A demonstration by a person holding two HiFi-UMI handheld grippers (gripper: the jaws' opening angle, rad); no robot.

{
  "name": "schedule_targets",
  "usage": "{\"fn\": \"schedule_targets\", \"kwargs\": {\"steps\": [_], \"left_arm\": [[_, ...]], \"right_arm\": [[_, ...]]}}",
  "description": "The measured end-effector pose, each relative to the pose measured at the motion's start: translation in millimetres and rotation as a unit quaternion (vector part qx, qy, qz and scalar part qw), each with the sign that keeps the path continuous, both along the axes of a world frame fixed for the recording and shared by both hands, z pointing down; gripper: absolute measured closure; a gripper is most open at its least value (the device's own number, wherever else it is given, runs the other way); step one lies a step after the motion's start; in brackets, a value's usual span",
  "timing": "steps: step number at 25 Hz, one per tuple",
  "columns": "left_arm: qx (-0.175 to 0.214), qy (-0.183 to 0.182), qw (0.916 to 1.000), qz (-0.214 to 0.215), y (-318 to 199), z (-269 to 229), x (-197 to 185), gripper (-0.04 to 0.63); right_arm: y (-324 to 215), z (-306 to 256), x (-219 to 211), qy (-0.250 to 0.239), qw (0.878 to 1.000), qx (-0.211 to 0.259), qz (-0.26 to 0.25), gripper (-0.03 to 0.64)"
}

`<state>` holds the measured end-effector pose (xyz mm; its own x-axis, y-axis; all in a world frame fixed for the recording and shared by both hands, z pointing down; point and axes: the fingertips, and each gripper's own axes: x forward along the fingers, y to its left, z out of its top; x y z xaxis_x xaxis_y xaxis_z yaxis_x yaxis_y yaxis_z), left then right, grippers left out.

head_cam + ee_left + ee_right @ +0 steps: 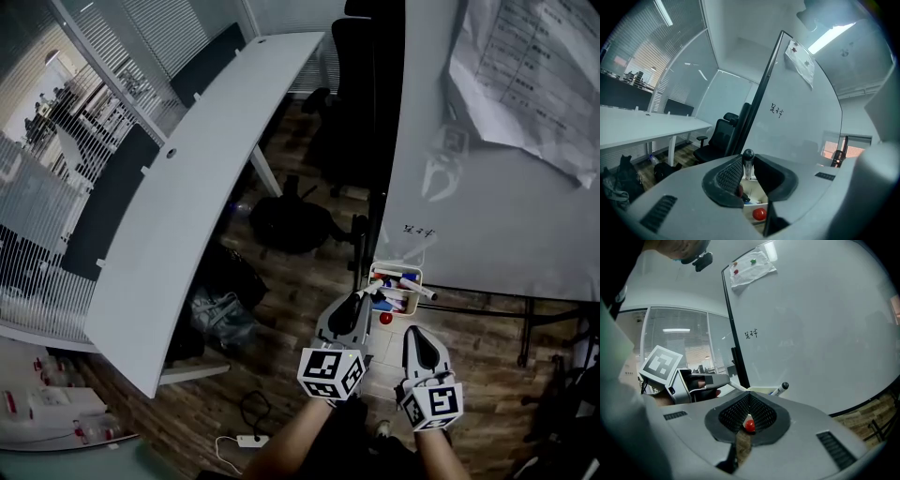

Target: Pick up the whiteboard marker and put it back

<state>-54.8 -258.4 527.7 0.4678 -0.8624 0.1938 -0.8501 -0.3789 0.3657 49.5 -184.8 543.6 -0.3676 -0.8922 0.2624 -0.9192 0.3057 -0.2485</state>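
Closest in, at the bottom of the head view, two forearms (298, 439) hold the grippers out side by side, both aimed at the foot of the whiteboard (487, 206). The left gripper (359, 302) reaches the near edge of a white tray (398, 269) that sits at the board's lower left corner. The right gripper (413, 336) hangs just beside it, short of the tray.

In the left gripper view, the marker (748, 155) stands upright between the jaws. It has a black cap on top and a pale barrel below, and the pads are closed on the barrel at a narrow gap. It is held above the tray, where more pens (405, 281) lie loose. One of them (780, 388) pokes over the rim, towards the board.

The right gripper view shows that tool's pads meeting at their tips with nothing gripped. A small red ball (749, 425) shows through the slot beneath them. In the head view the ball sits just below the tray.

The board carries a small scribble (419, 231) above the tray and a crumpled sheet (525, 66) pinned higher up. To the left a long white desk (216, 159) runs along the glass wall. A black chair (352, 112) stands between the desk and the board. A bag (225, 314) lies under the desk's near end, and a power strip (248, 439) lies on the wood floor (291, 366).
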Motion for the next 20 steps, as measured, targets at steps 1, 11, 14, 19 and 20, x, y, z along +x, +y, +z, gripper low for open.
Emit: {"fn": "schedule_targets", "kwargs": {"steps": [1, 11, 14, 19, 20], "left_arm": [[0.002, 0.000, 1.0000, -0.002, 1.6, -2.0, -0.6, 0.517], [0.019, -0.006, 0.9997, -0.011, 30.2, -21.3, -2.6, 0.517], [0.023, -0.007, 0.9996, -0.012, 43.9, -26.6, -2.4, 0.518], [0.031, -0.008, 0.9994, -0.014, 67.9, -35.6, -1.6, 0.518], [0.034, -0.009, 0.9993, -0.015, 73.4, -37.7, -1.4, 0.518]], "right_arm": [[1.8, -1.1, -0.2, 0.000, 1.000, 0.001, -0.001, 0.604], [28.5, -15.3, -1.1, -0.003, 1.000, 0.015, -0.008, 0.604], [39.4, -20.5, 0.0, -0.001, 1.000, 0.018, -0.008, 0.604], [56.6, -30.0, 3.8, 0.002, 1.000, 0.028, -0.006, 0.604], [60.3, -32.6, 4.6, 0.001, 0.999, 0.032, -0.006, 0.604]]}}
